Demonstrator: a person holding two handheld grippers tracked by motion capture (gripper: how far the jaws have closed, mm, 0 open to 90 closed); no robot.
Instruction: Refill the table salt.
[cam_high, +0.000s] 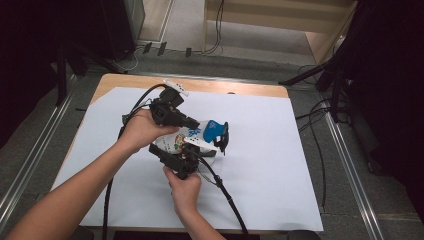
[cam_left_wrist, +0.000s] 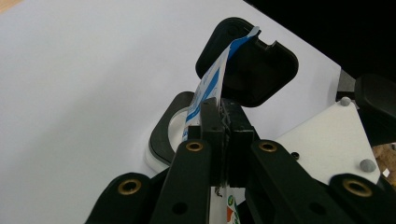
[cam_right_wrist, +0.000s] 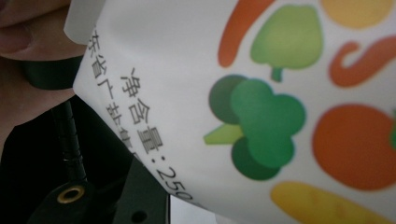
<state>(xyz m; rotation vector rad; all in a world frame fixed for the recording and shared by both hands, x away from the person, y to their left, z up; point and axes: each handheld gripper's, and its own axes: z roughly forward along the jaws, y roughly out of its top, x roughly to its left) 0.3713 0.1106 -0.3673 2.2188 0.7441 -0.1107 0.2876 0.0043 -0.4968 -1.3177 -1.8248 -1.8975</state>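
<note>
A white pouch (cam_high: 176, 143) printed with vegetables, blue at its top end (cam_high: 212, 128), is held up over the white-covered table between both grippers. My left gripper (cam_high: 193, 122) is shut on the pouch's thin blue-and-white edge (cam_left_wrist: 205, 88), its jaws pressed together (cam_left_wrist: 224, 112). My right gripper (cam_high: 196, 148) grips the pouch's body from the near side. The printed face (cam_right_wrist: 261, 93) sits right against its camera, with one black finger (cam_right_wrist: 140, 200) below it. A black clip-like piece (cam_high: 222, 138) (cam_left_wrist: 247, 60) sits at the pouch's blue end.
A white sheet (cam_high: 280, 150) covers the wooden table (cam_high: 230, 87). Cables trail from both grippers toward the near edge. A black-and-white ring-shaped part (cam_left_wrist: 163, 135) and the right gripper's white plate (cam_left_wrist: 327, 140) lie past the left jaws. Stands and cables surround the table on the floor.
</note>
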